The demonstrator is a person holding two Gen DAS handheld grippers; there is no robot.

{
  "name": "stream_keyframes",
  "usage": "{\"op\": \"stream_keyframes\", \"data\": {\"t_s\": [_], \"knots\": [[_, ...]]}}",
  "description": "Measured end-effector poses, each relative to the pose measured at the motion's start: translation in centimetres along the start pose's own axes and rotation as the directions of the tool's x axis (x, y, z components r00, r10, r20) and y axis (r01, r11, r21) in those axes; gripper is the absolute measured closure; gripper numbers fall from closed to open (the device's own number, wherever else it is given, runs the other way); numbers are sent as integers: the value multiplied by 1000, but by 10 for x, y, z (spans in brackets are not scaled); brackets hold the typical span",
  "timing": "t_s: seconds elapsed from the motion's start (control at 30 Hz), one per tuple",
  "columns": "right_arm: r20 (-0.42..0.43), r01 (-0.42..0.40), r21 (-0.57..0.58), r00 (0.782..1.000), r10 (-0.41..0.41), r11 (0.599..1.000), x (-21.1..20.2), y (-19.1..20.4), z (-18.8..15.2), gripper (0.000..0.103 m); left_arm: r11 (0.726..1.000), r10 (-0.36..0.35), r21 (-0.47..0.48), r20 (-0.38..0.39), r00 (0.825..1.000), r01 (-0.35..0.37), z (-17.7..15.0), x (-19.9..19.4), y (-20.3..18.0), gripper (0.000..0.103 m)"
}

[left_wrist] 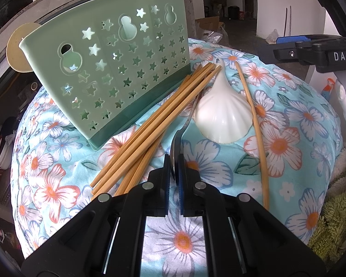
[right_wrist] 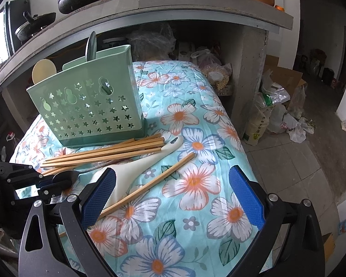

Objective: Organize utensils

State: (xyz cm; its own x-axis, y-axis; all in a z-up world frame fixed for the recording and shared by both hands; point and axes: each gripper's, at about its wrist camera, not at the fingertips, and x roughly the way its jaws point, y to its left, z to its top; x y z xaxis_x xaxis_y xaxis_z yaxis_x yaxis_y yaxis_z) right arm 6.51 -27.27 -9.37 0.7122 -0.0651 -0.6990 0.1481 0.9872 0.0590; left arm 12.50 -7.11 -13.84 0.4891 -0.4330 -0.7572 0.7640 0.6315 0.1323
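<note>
Floral cloth [right_wrist: 196, 184] covers the desk, with a grey shelf unit [right_wrist: 196, 4] behind it. Metal spoon [left_wrist: 175, 149] lies on the cloth, bowl end pinched in the left claw [left_wrist: 174, 161], jaws nearly closed on it; its handle runs under the white rice paddle [left_wrist: 222, 113]. Paddle rests beside a bundle of bamboo chopsticks [left_wrist: 154, 124], which fans out from the base of the green star-cut utensil holder [left_wrist: 108, 69]. One loose chopstick [left_wrist: 253, 124] lies apart on the paddle's other side. Holder stands upright and already has a dark utensil [right_wrist: 91, 46] and a round pale one [right_wrist: 43, 71] sticking out. Right claw [right_wrist: 173, 198] hovers wide open over the cloth, gripping nothing, its left pad [right_wrist: 99, 198] over the paddle's blade and the loose chopstick.
</note>
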Motion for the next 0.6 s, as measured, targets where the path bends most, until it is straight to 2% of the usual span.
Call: {"op": "stream_keyframes", "data": {"t_s": [0.13,0.33,0.47,0.6], "knots": [[-33,-3,-42,999,2,999,14,9,-2,7,1000,1,-9,2,1000,-1,-1,1,4,97],[-65,39,-115,997,-47,993,33,19,-5,8,1000,-2,-18,5,1000,2,-1,1,8,97],[-61,96,-149,992,-107,984,41,21,-2,10,1000,-2,-28,7,1000,3,-1,2,10,97],[-114,113,-160,985,-132,981,54,19,-3,13,1000,-4,-30,8,1000,5,-1,2,11,97]]}}
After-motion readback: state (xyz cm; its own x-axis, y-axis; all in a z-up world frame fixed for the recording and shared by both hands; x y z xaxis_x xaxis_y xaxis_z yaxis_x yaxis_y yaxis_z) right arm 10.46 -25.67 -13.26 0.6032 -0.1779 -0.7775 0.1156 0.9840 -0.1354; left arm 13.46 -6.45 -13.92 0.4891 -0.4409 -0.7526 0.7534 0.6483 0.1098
